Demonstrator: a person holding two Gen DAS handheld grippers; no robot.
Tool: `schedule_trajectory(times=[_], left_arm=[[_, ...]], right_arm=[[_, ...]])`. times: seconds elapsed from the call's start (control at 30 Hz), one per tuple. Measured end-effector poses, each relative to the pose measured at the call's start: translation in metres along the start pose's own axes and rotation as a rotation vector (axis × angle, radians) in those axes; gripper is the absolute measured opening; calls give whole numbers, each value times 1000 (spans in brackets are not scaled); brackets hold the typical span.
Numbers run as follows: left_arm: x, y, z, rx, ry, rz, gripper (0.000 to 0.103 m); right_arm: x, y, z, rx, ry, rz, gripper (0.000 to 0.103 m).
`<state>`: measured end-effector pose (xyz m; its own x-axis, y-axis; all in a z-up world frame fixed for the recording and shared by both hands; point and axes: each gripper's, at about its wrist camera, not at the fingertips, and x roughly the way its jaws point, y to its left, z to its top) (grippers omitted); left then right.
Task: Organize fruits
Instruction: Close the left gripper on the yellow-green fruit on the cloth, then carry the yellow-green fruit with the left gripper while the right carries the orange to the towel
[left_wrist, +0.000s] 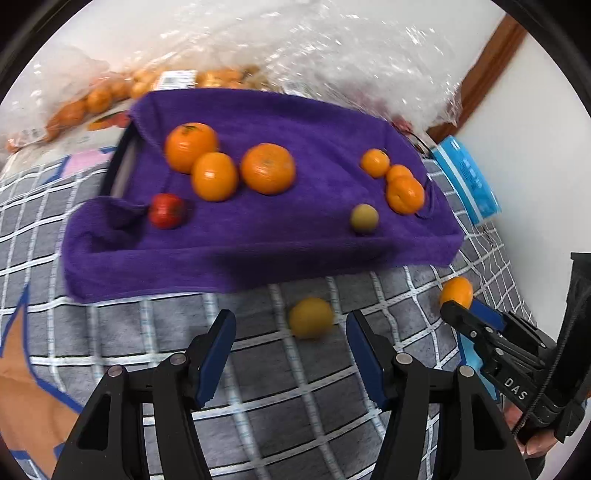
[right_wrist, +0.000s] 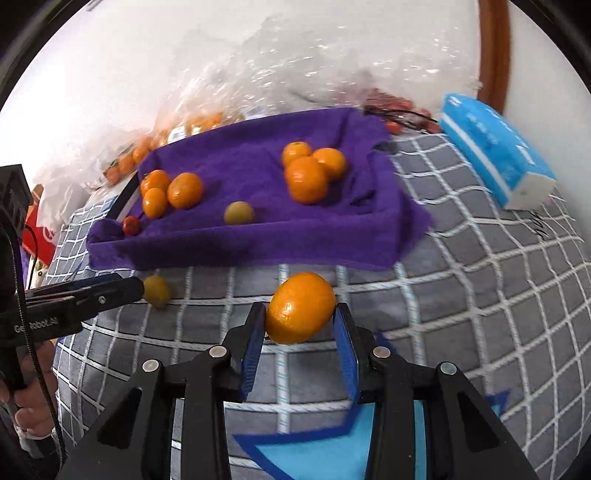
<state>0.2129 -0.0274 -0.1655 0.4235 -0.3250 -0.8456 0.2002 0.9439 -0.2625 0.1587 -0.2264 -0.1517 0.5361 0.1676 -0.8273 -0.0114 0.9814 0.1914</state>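
Note:
A purple towel-lined tray (left_wrist: 258, 236) (right_wrist: 258, 243) holds several oranges in two clusters, a small red fruit (left_wrist: 167, 210) (right_wrist: 131, 225) and a greenish-yellow fruit (left_wrist: 364, 218) (right_wrist: 239, 212). My right gripper (right_wrist: 300, 314) is shut on an orange (right_wrist: 300, 308) (left_wrist: 456, 291) just in front of the tray. My left gripper (left_wrist: 291, 325) is open, just short of a yellow fruit (left_wrist: 311, 317) (right_wrist: 156, 291) lying on the checked cloth. It also shows in the right wrist view (right_wrist: 122, 290), and the right gripper shows in the left wrist view (left_wrist: 463, 308).
A grey checked cloth (left_wrist: 258, 369) (right_wrist: 480, 332) covers the surface. A blue tissue pack (left_wrist: 467, 181) (right_wrist: 495, 151) lies right of the tray. Clear plastic bags of oranges (left_wrist: 99, 99) (right_wrist: 192, 125) lie behind it against the white wall.

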Motion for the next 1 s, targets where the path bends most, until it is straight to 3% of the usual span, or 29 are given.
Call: schedule_trajectory(times=[0.17, 0.27, 0.4, 1.0], left_arm=[[15, -11, -1, 4, 32, -3, 46], [17, -15, -2, 9, 20, 18, 41], [19, -20, -3, 31, 19, 61, 27], [5, -6, -17, -30, 18, 27, 27]], right_arm=[[-1, -10, -4, 8, 1, -14, 37], [-1, -16, -5, 15, 3, -13, 37], [0, -18, -8, 15, 7, -10, 37], [-3, 1, -21, -32, 21, 0, 37]])
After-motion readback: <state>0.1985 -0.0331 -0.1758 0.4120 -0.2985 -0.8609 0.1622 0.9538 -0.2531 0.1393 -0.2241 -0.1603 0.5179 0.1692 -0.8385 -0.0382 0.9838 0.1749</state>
